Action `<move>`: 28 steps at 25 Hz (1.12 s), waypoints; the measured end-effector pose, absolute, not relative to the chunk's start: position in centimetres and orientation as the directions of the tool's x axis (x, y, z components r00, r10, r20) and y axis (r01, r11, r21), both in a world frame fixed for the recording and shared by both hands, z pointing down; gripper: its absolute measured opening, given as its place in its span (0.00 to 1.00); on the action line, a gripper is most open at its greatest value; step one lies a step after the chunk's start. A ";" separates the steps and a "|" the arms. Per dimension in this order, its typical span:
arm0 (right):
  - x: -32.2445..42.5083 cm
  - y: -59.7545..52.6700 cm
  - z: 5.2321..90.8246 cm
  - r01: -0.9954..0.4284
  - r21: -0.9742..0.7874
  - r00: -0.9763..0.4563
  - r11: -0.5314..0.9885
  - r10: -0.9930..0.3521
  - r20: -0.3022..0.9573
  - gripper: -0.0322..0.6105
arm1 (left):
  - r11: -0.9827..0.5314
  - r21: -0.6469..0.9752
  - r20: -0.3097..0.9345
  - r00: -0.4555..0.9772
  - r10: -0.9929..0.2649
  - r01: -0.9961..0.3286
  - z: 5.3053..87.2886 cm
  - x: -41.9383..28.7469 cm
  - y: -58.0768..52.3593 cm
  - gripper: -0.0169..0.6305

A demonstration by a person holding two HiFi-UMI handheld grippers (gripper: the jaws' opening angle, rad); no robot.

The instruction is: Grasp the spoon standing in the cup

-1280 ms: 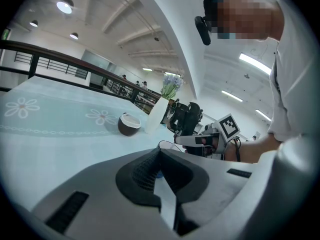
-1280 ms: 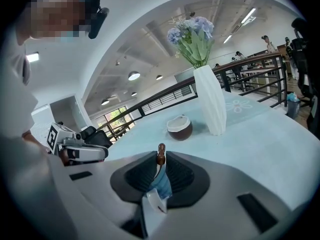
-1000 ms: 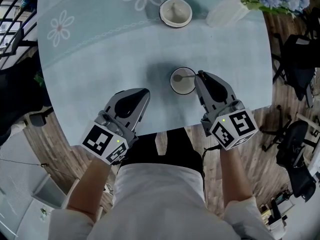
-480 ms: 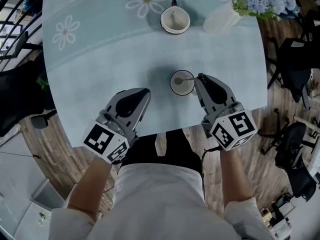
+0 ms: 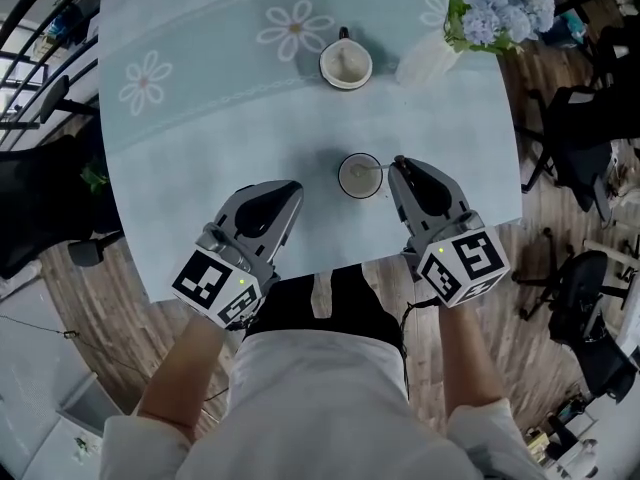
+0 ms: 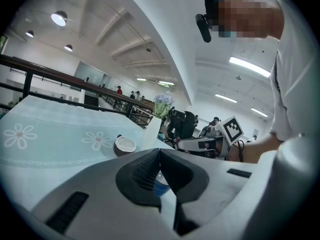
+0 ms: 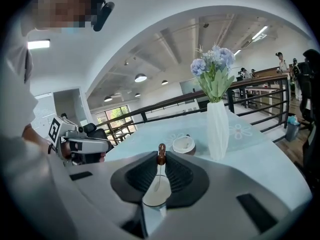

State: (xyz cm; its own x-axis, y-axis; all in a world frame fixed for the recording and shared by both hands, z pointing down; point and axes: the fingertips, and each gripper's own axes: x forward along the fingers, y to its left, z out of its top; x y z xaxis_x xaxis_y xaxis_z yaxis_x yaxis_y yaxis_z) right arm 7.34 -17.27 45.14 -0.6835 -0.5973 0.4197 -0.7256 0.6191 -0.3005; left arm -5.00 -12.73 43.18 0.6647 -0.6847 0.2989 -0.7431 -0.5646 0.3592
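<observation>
A small cup (image 5: 360,176) with a white inside stands near the front of the pale blue table (image 5: 200,158). A thin spoon (image 5: 380,167) stands in it, its handle leaning right. My right gripper (image 5: 397,163) is just right of the cup, and its jaws pinch the spoon's brown handle end (image 7: 160,155) above the cup (image 7: 156,196). My left gripper (image 5: 293,184) rests left of the cup with its jaws together and nothing between them. The cup's blue side (image 6: 161,184) shows behind the left gripper's joined tips (image 6: 160,151).
A second cup (image 5: 346,65) with a dark handle sits at the back of the table, beside a white vase (image 5: 425,56) of blue flowers (image 5: 495,8). The table's front edge lies under both grippers. Dark chairs (image 5: 590,298) stand on the wooden floor to the right.
The head view has drawn back, so the table looks smaller and sits higher. Both grippers keep their places beside the cup; the right stays at the spoon handle.
</observation>
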 end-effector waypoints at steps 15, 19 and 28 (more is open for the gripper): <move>7.3 -17.4 38.2 -0.731 -0.251 -0.680 0.634 -0.647 0.346 0.14 | -0.604 0.297 0.224 0.669 -0.709 -0.739 36.9 -5.1 -13.6 0.06; 7.3 -17.5 36.0 -0.730 -0.235 -0.681 0.642 -0.659 0.318 0.14 | -0.609 0.282 0.204 0.666 -0.717 -0.741 35.1 -5.2 -13.7 0.06; 7.4 -18.0 32.2 -0.730 -0.216 -0.683 0.649 -0.680 0.267 0.14 | -0.622 0.247 0.160 0.665 -0.730 -0.743 31.7 -5.4 -14.6 0.06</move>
